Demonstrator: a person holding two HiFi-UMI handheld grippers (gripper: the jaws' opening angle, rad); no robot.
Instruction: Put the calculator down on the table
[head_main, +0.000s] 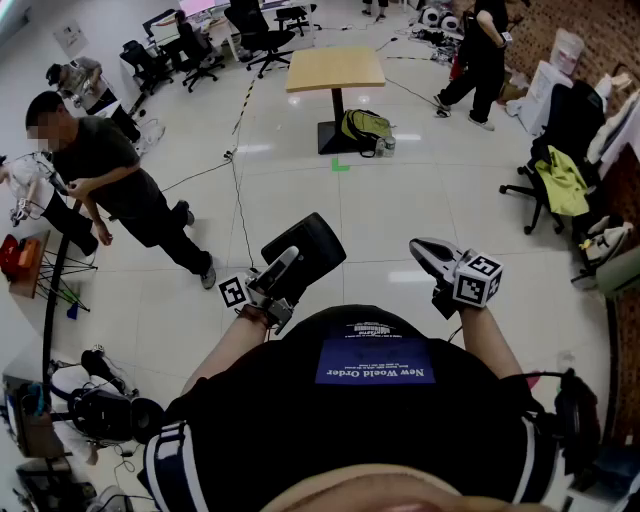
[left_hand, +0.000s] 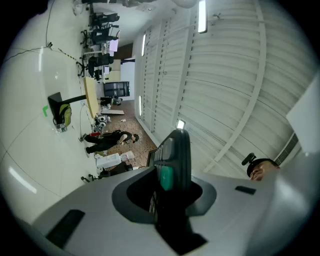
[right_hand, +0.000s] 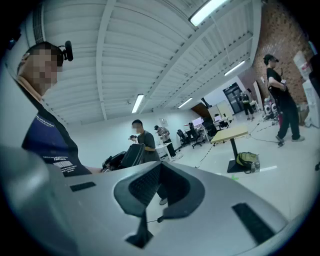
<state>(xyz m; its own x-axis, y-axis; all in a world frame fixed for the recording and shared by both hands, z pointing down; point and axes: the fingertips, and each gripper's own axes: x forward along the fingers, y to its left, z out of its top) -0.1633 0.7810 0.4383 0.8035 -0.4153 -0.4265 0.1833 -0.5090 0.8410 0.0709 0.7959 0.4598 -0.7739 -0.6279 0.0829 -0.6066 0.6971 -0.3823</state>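
My left gripper is shut on a black calculator and holds it up in front of my chest, above the floor. In the left gripper view the calculator stands edge-on between the jaws of that gripper, one green key showing. My right gripper hovers to the right, shut with nothing in it; in its own view the right gripper shows its jaws closed together. The wooden table stands far ahead across the floor, and the right gripper view shows the same table and the calculator.
A person in a dark shirt stands at the left. A yellow-green backpack leans at the table's base. Office chairs stand at the back, another chair with a yellow garment at the right. Cables cross the floor.
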